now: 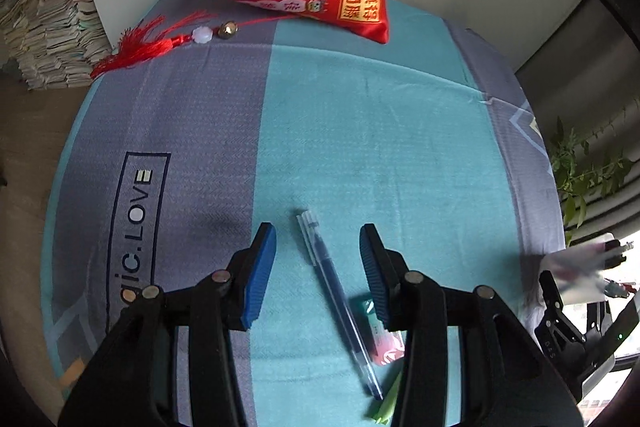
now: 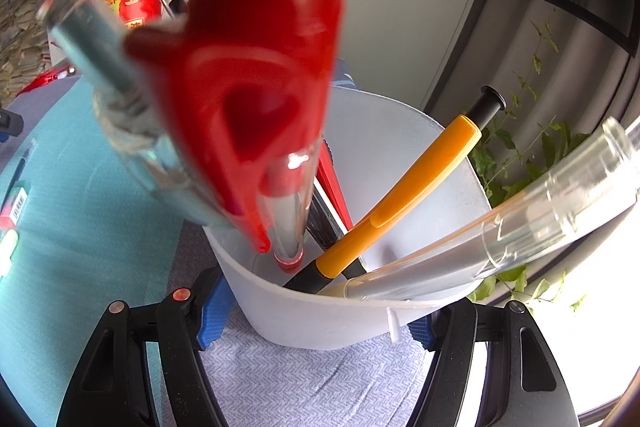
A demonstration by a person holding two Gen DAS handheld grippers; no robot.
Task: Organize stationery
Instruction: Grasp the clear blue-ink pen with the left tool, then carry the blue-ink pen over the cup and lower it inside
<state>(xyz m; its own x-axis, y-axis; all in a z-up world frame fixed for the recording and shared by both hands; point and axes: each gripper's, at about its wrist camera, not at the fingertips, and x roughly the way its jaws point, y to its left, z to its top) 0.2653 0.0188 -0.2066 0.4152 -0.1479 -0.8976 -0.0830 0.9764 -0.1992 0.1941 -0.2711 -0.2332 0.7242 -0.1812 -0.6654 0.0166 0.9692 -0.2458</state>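
While the blue pen point(image 1: 338, 303) lies on the teal cloth point(image 1: 360, 147), the left gripper point(image 1: 318, 267) hangs over it.
Its jaws stand apart, straddling the pen untouched; an eraser point(image 1: 380, 331) lies beside. The right gripper point(image 2: 316, 319) clamps the white cup point(image 2: 320, 315) of pens near the cloth's edge.

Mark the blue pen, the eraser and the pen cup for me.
blue pen point(image 1: 334, 293), left wrist view, mid barrel.
eraser point(image 1: 378, 333), left wrist view, pink and green sleeve.
pen cup point(image 2: 320, 323), right wrist view, front wall.
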